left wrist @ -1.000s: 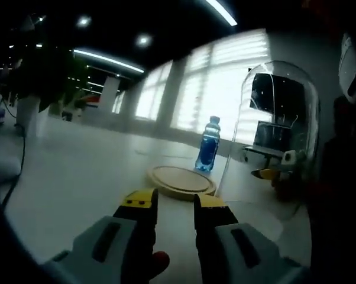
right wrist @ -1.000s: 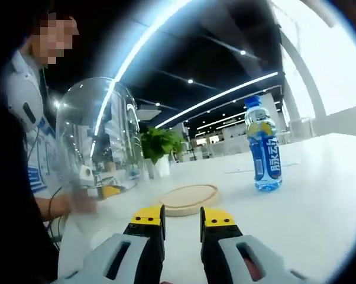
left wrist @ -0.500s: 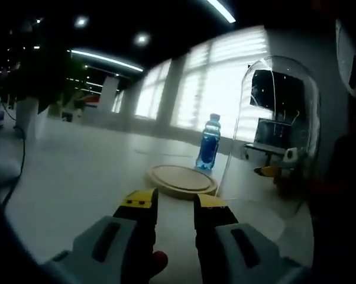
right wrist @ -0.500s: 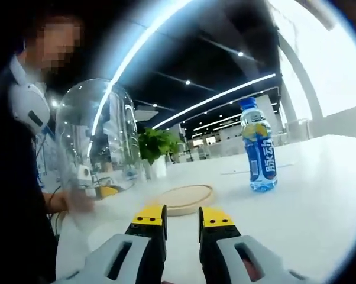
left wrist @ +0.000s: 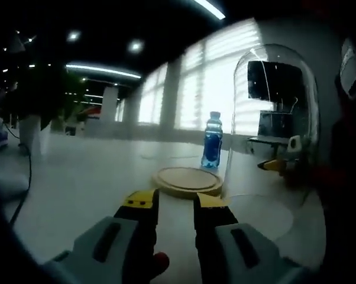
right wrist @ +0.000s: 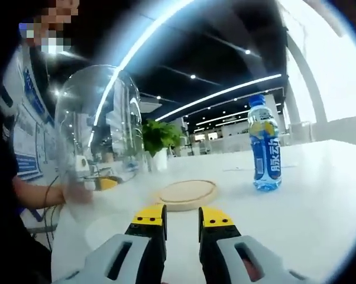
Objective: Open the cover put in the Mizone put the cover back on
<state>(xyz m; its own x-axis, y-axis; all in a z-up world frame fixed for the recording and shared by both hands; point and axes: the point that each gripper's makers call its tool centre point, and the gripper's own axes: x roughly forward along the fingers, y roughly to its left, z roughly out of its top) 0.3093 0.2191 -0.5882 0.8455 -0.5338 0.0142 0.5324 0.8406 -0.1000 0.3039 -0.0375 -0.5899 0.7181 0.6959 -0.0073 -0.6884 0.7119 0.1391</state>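
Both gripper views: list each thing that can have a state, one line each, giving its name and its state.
Clear glass dome cover: off the base, standing on the table.
Round wooden base: uncovered, bare.
Blue Mizone bottle: upright, capped, beside the base.
Left gripper: open.
Right gripper: open.

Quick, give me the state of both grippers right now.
Left gripper: jaws slightly apart, holding nothing.
Right gripper: jaws slightly apart, holding nothing.
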